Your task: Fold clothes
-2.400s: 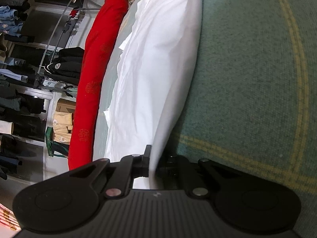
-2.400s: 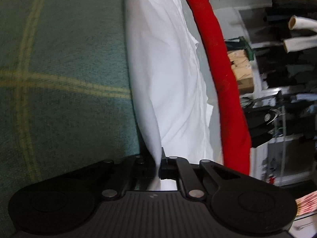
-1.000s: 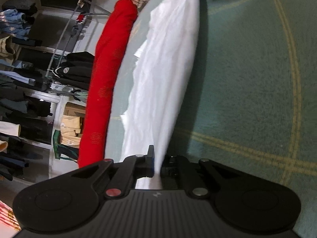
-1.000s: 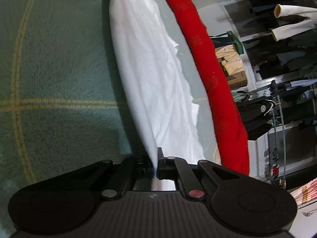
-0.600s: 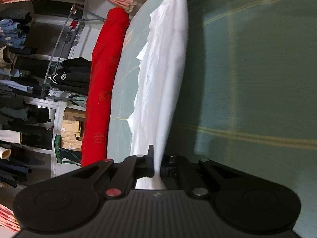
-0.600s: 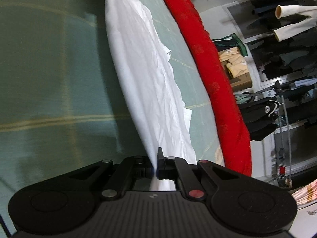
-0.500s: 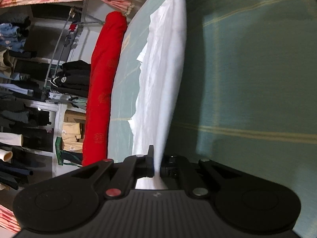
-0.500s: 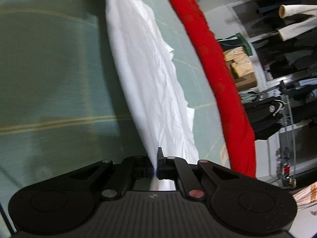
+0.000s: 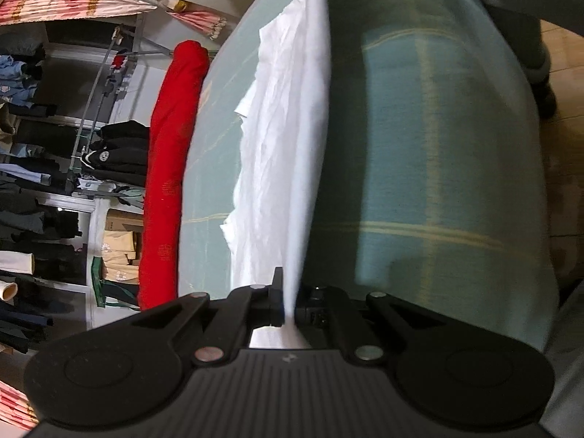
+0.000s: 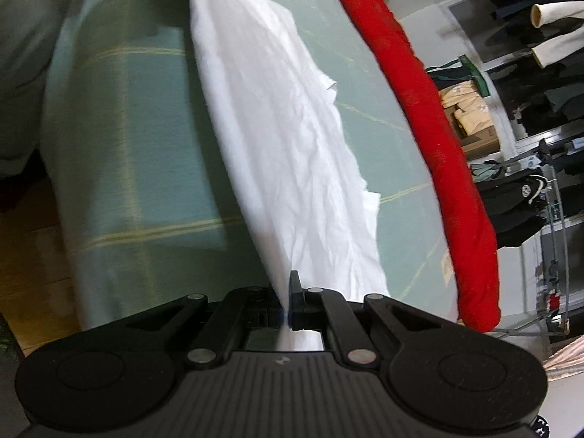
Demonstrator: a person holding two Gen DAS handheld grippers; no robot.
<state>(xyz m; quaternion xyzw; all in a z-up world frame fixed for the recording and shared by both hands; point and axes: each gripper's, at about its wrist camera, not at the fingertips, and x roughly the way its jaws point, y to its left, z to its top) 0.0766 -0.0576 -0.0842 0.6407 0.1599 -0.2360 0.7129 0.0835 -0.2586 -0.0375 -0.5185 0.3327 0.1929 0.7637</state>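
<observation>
Presently, findings as follows.
Left claw: the left gripper was pinched on one end of the shirt's lifted edge.
Right claw: the right gripper was pinched on the opposite end.
Shirt: white, its edge stretched taut between both claws above the bed; its rest trailed on the cover toward the far edge.
Handling: judged best to keep both ends level and equally tensioned so the fold falls straight.
Obstruction: a red roll lay along the far edge, near the loose cloth.
Surroundings: clothes racks stood beyond.
</observation>
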